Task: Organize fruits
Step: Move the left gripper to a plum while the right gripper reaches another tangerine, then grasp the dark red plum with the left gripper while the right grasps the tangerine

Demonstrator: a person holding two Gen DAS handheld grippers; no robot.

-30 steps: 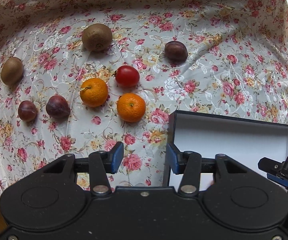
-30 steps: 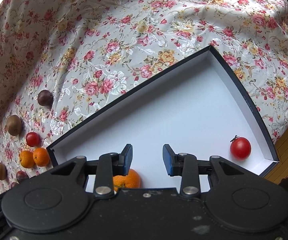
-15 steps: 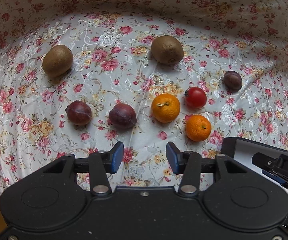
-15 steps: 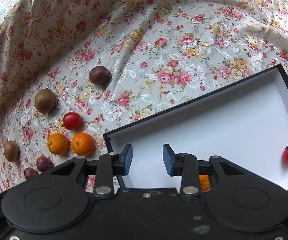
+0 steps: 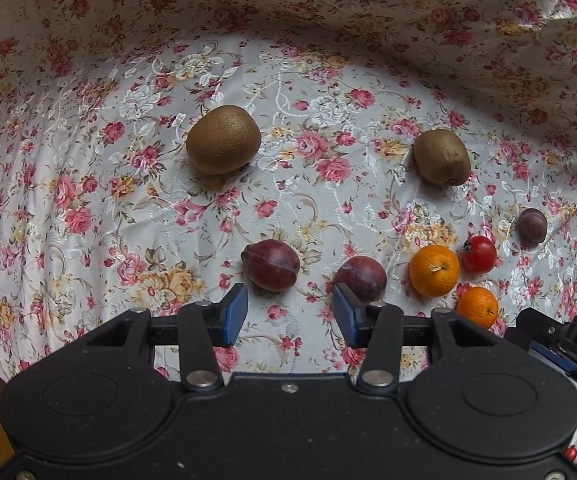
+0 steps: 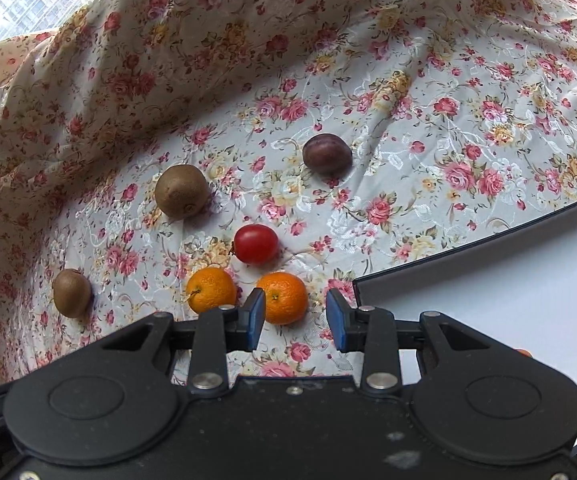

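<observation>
Fruits lie on a floral tablecloth. In the left wrist view my left gripper is open and empty, just short of two dark red plums. Beyond are two kiwis, two mandarins, a red tomato and a small plum. In the right wrist view my right gripper is open and empty, close in front of a mandarin. A second mandarin, the tomato, two kiwis and a plum lie around it.
A black-rimmed box with a white inside lies at the right of the right wrist view. The cloth rises in folds at the back. The right gripper's body shows at the right edge of the left wrist view.
Both grippers have swung left, away from the box. The left one now faces the plums and kiwis. The right one now faces the mandarins; the box's fruit has left its view.
</observation>
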